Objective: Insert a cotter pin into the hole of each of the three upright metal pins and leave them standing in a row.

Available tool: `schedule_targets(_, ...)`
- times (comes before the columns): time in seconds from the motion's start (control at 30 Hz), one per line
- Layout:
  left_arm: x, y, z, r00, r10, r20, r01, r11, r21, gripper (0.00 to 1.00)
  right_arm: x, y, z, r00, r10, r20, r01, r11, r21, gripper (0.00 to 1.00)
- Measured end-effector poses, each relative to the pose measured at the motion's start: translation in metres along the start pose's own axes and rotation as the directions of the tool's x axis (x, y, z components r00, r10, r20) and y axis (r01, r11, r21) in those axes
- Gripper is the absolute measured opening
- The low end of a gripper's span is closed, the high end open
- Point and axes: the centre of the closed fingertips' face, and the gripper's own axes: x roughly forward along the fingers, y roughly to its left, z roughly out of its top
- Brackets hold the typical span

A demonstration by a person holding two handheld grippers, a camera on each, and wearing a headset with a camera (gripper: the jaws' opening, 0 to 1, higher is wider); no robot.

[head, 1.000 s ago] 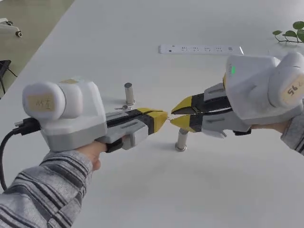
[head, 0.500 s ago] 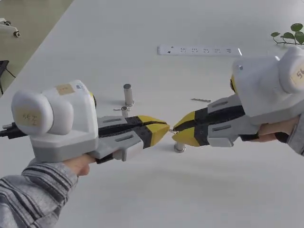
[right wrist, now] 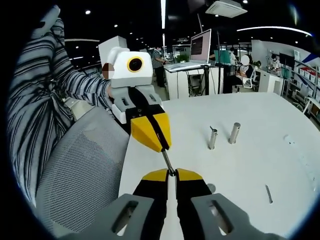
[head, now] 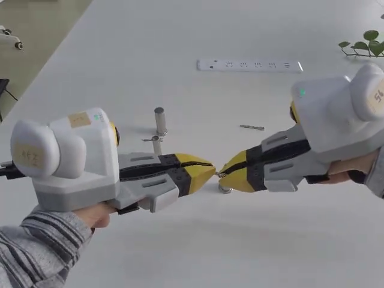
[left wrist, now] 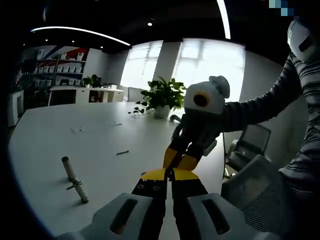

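In the head view the person's two hands level the tools tip to tip over the white table (head: 180, 240): the left gripper (head: 210, 170) reaches in from 9 o'clock and the right gripper (head: 223, 174) from 3 o'clock. A thin cotter pin (head: 217, 174) bridges the tips. The foot of one metal pin (head: 225, 188) shows just at 6 o'clock of them. Two more upright pins (head: 159, 120) stand towards 10 o'clock, the nearer one crossed by a cotter pin, and a loose cotter pin (head: 252, 127) lies at 1 o'clock. The tan stickers (head: 79, 119) on the housings carry writing too faint to read. In the left gripper view the left gripper (left wrist: 170, 174) has its jaws pressed together, and the right gripper (left wrist: 176, 167) meets them from 12 o'clock. In the right gripper view the right gripper (right wrist: 171, 174) pinches one end of the cotter pin (right wrist: 167, 161). The left gripper (right wrist: 162, 148), at 12 o'clock, has its jaws closed on the other end.
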Motion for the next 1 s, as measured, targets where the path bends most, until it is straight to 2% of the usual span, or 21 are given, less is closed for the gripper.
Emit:
schedule_targets(0.27, 0.0, 0.003, -0.002, 0.9998, 0.021, 0.007, -0.021, 1.0, -0.013, 0.0, -0.002, -0.004, 0.002, 0.999, -0.041, -0.016, 0.039, 0.996, -0.084, 0.0)
schedule_targets(0.47, 0.001, 0.005, -0.005, 0.9992, 0.039, 0.0, -0.039, 0.999, 0.003, 0.0, -0.001, -0.005, -0.001, 0.9975, -0.053, -0.046, 0.046, 0.989, -0.14, 0.0)
schedule_targets(0.7, 0.001, 0.012, -0.01, 0.9965, 0.082, -0.018, -0.082, 0.996, 0.021, 0.08, -0.002, -0.016, -0.008, 0.9928, -0.093, -0.077, 0.079, 0.983, -0.169, 0.0)
schedule_targets(0.87, 0.005, 0.015, -0.016, 0.9929, 0.116, -0.024, -0.115, 0.992, 0.053, 0.18, -0.009, -0.028, -0.024, 0.9782, -0.146, -0.148, 0.116, 0.974, -0.194, 0.0)
schedule_targets(1.0, 0.009, 0.023, -0.022, 0.9848, 0.17, -0.036, -0.167, 0.984, 0.069, 0.26, -0.015, -0.034, -0.035, 0.9657, -0.174, -0.192, 0.134, 0.97, -0.205, 0.0)
